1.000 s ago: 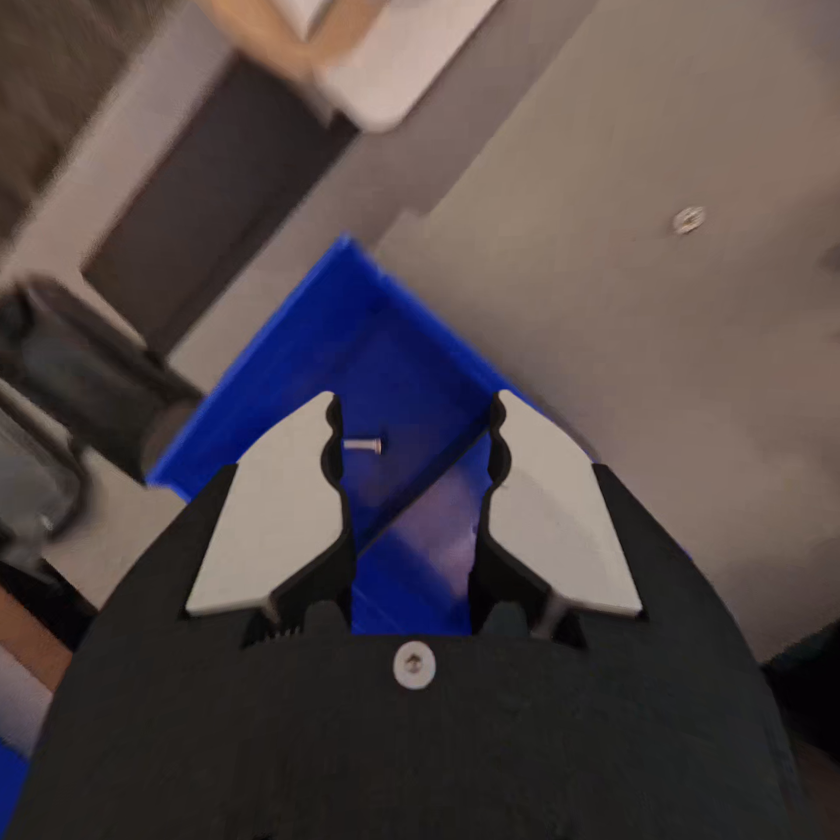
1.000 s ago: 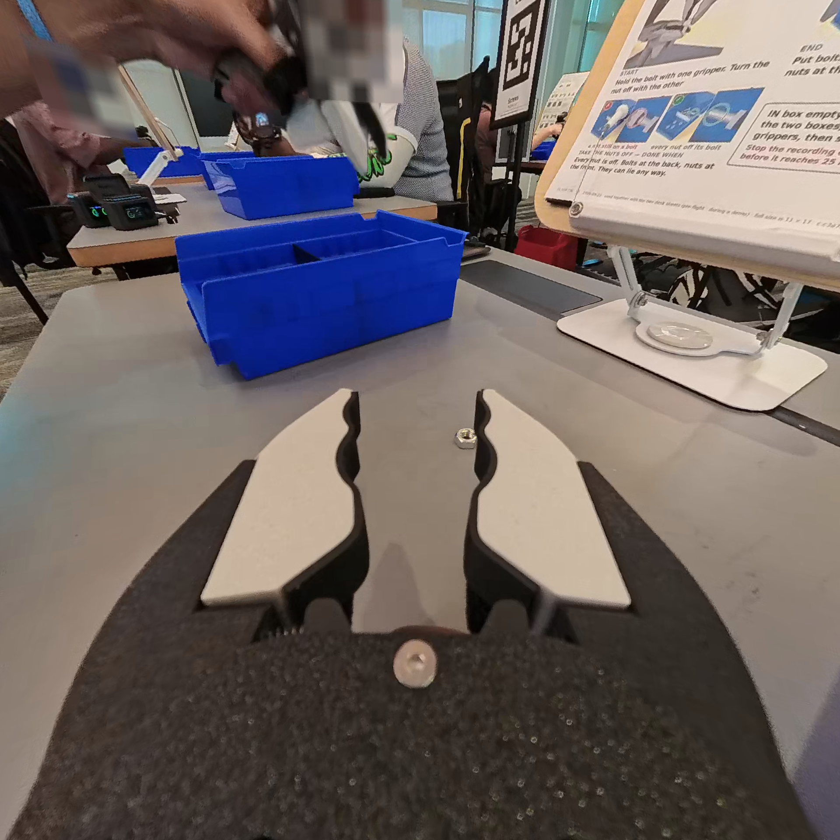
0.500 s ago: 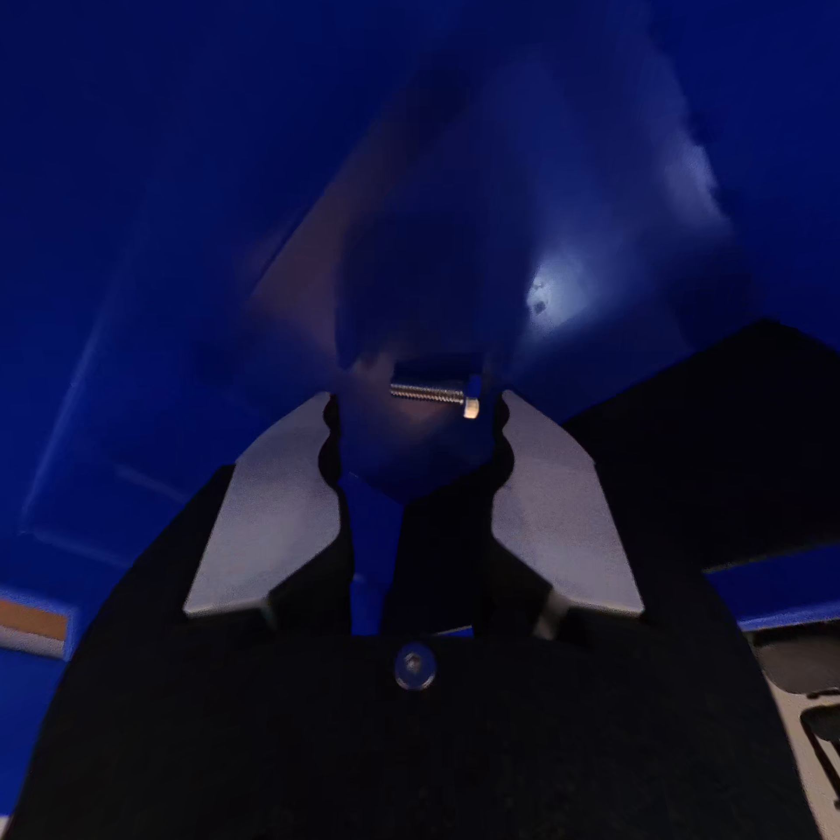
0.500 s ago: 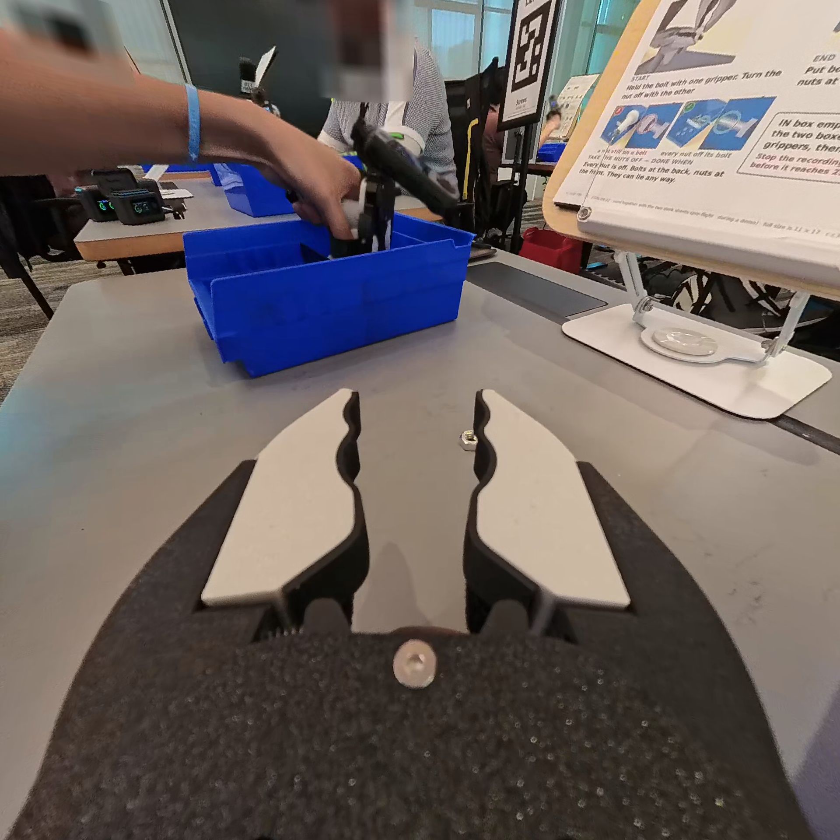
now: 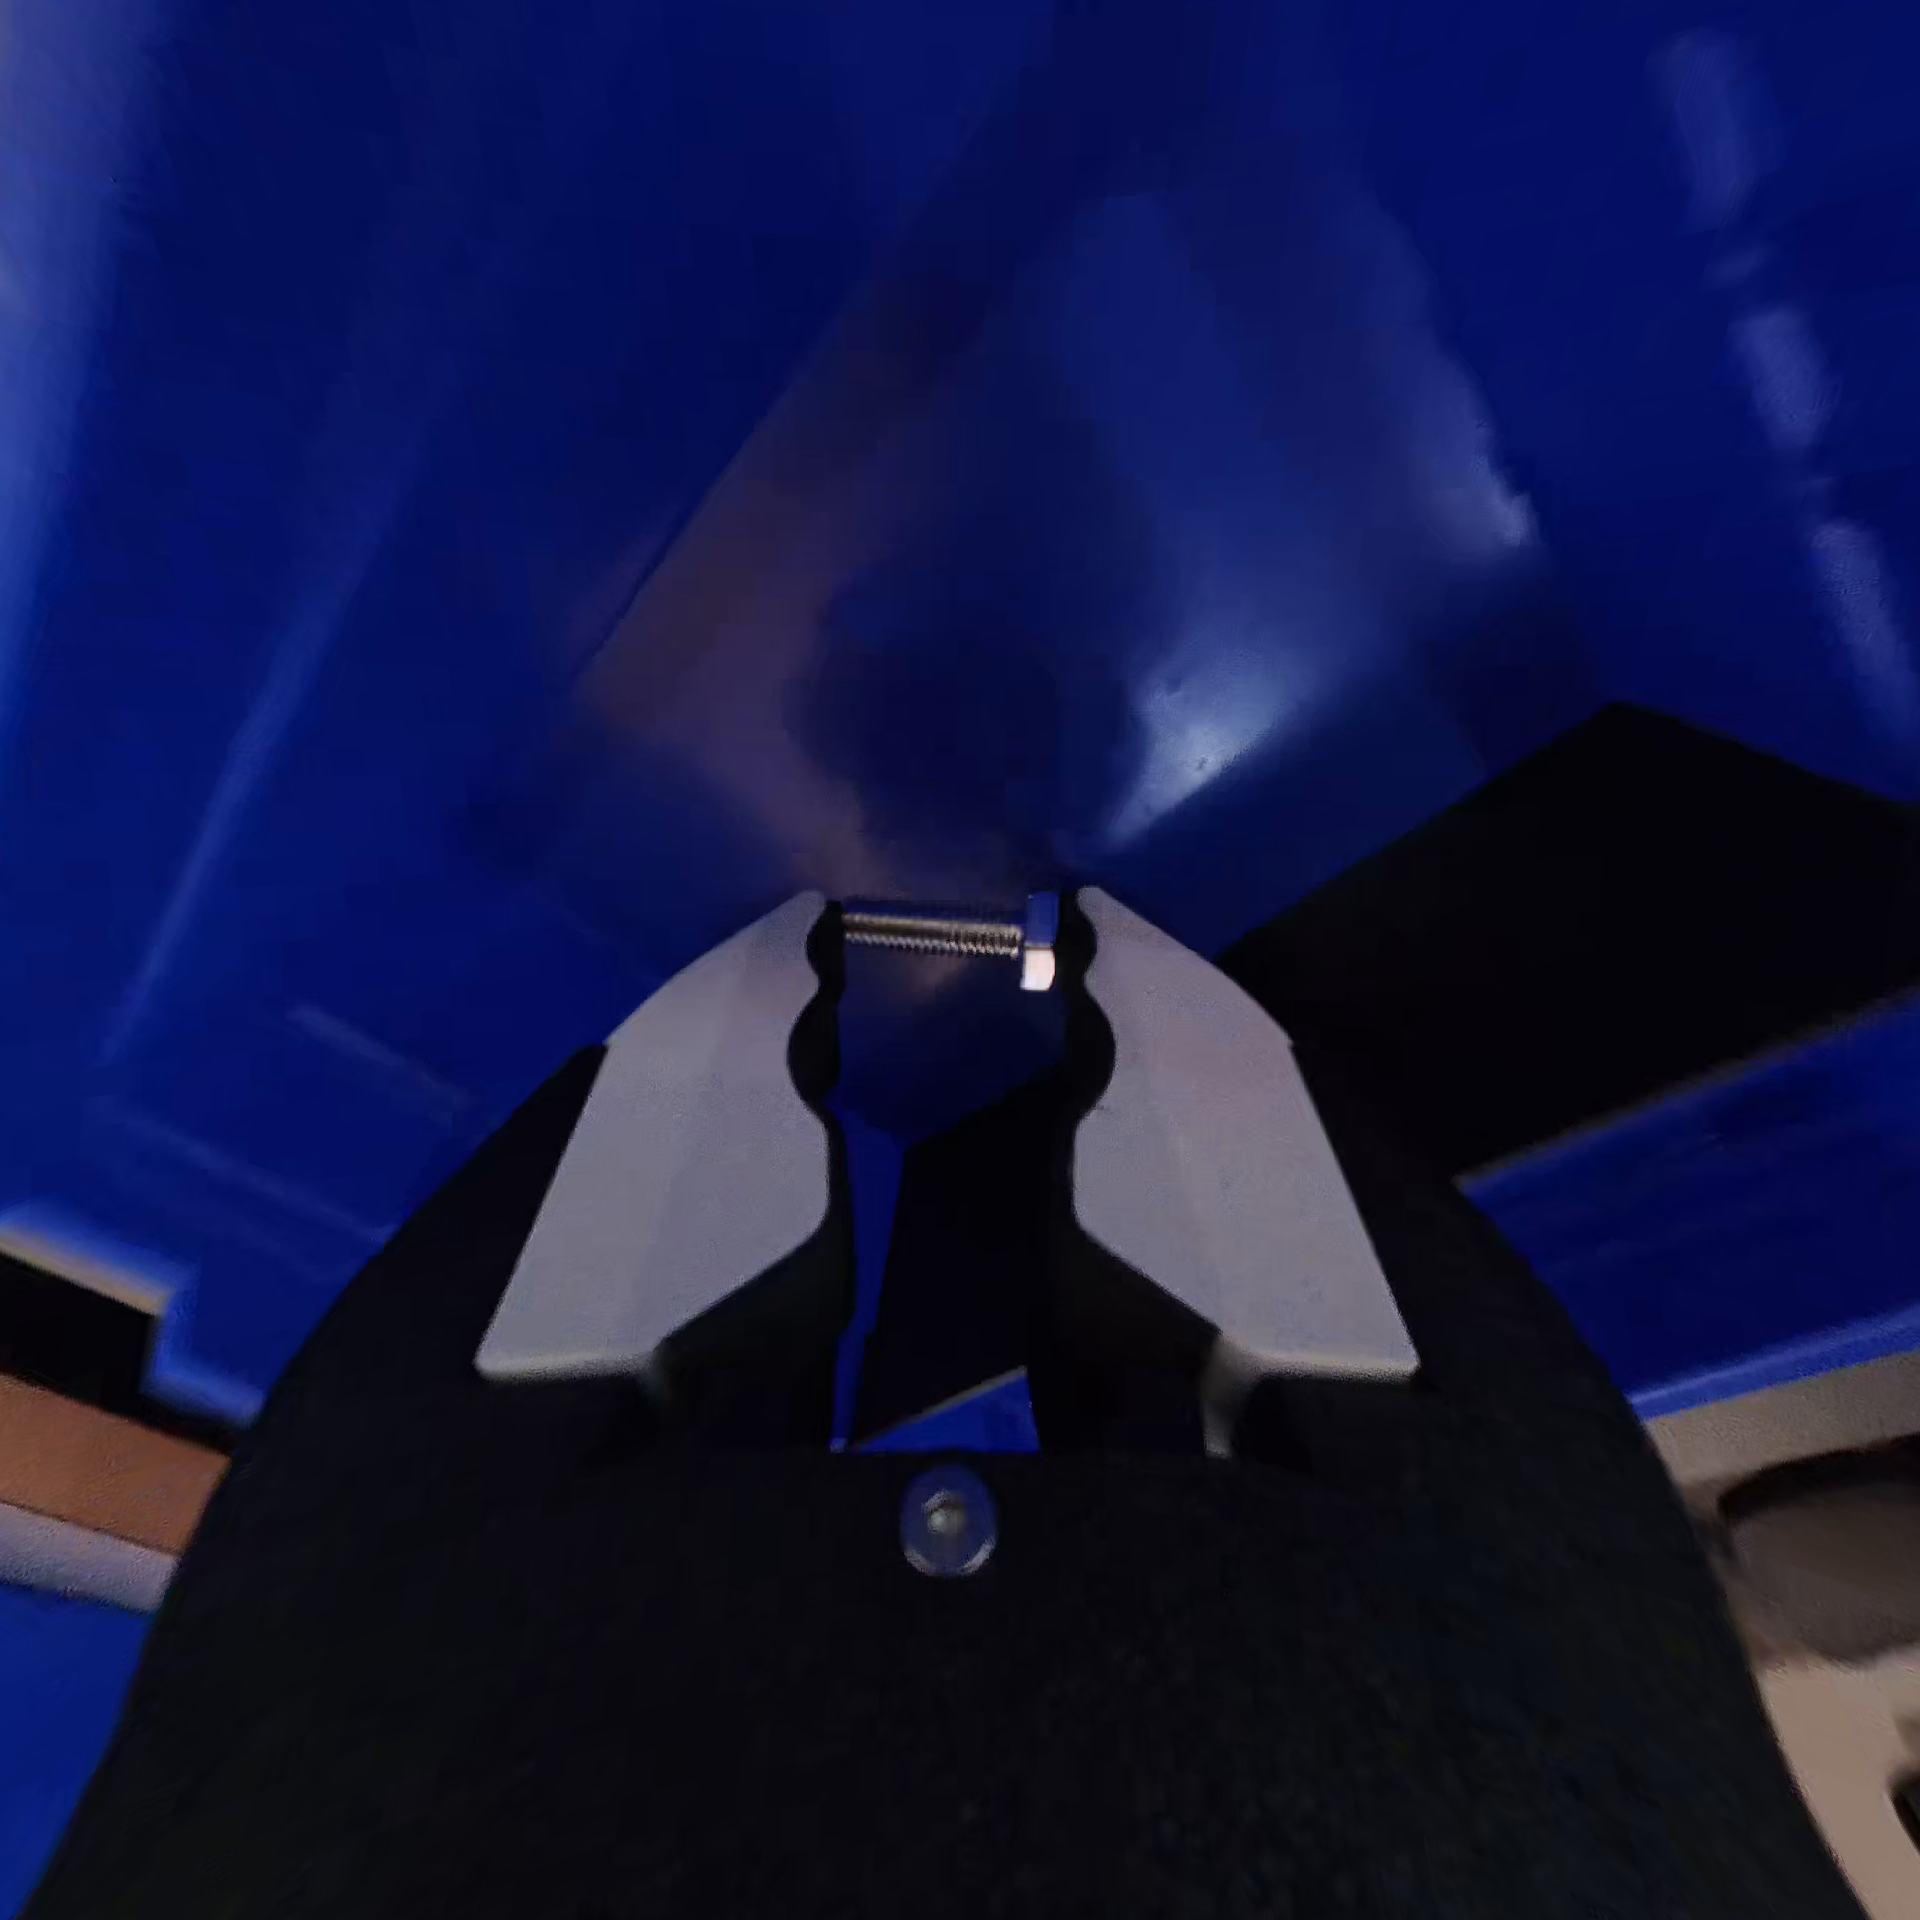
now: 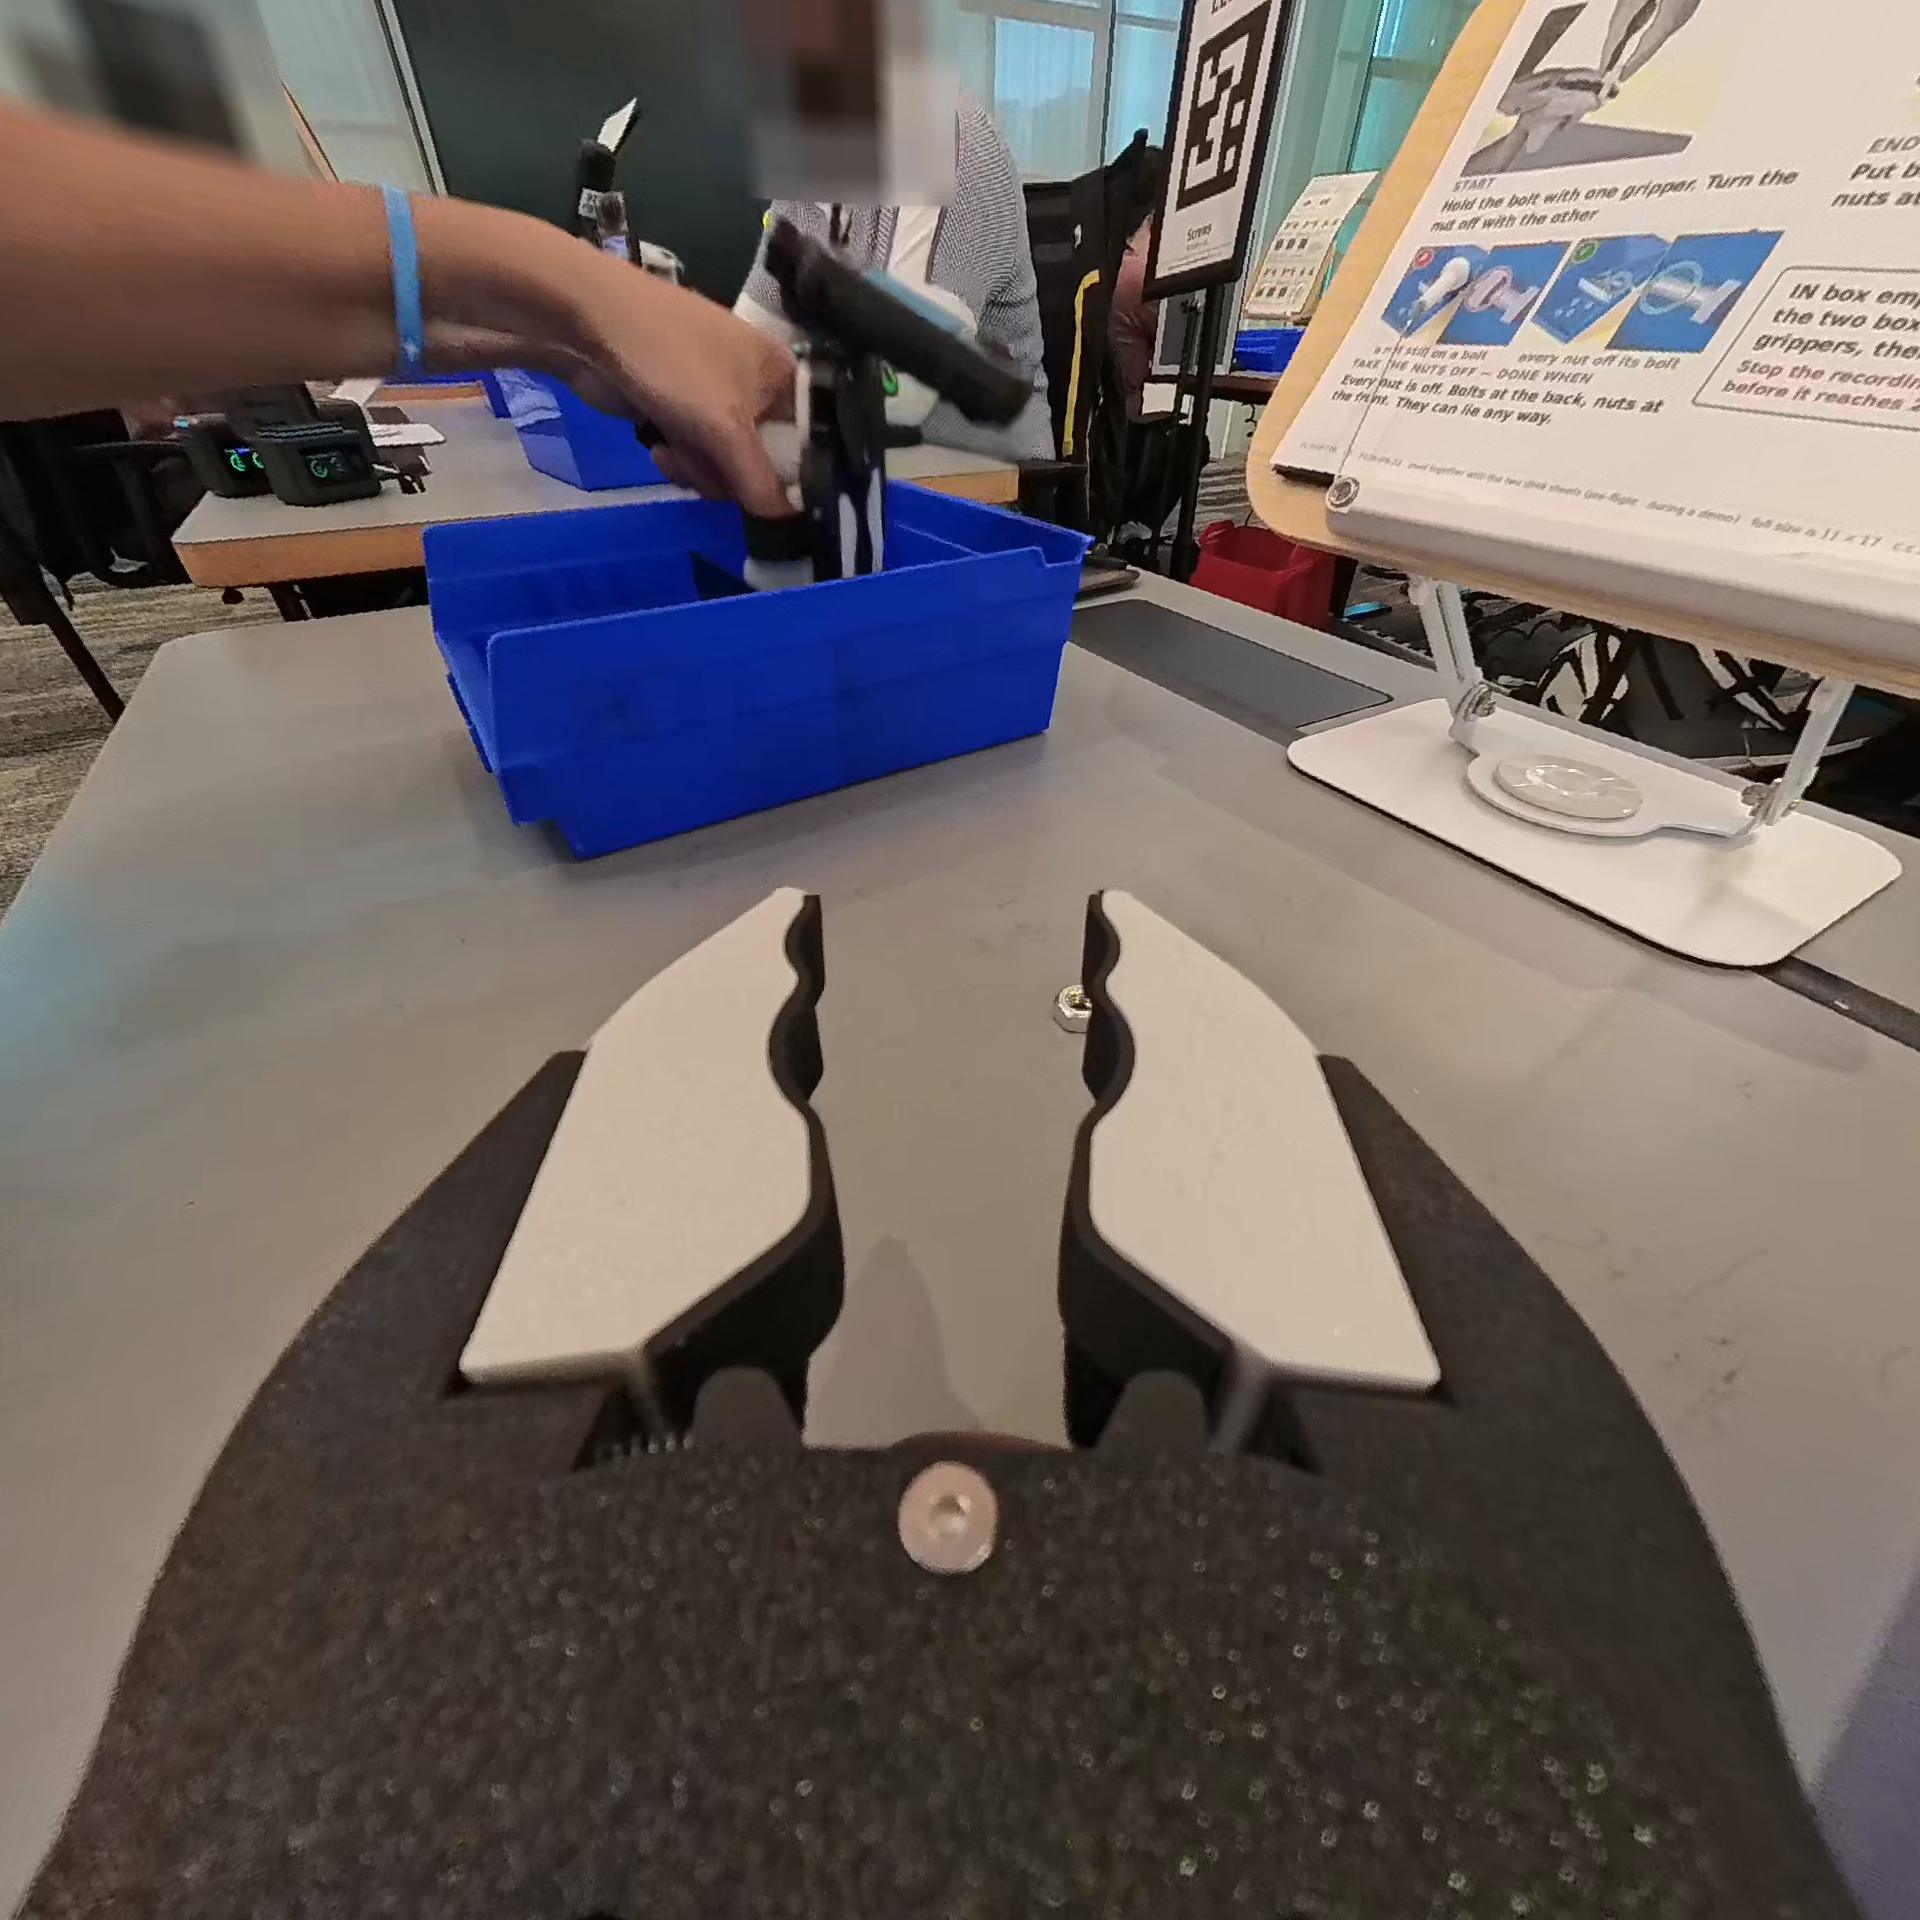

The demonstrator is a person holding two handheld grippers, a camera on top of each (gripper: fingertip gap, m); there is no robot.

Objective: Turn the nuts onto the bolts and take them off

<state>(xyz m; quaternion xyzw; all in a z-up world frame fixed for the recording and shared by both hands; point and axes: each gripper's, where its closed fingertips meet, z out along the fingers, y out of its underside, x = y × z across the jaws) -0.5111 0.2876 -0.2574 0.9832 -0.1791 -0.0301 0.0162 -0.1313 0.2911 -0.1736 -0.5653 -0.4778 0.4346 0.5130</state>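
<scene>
Bolt pickup under way, nothing threated yet.
My left hand-held gripper (image 5: 948, 940), centre frame inside the blue bin (image 5: 416, 520), bracketed the bolt (image 5: 940, 937), grip unconfirmed; my right hand-held gripper (image 6: 951, 940) gaped empty, nut (image 6: 1070, 1006) on bench (image 6: 260, 987) beside its right finger.

In the right wrist view the blue bin (image 6: 769, 675) wall hides the left gripper (image 6: 821, 540) tips at upper centre, the right fingertip (image 6: 1117, 966) covers part of the nut (image 6: 1068, 1006), and the frame's right edge crops the instruction board (image 6: 1662, 312).
</scene>
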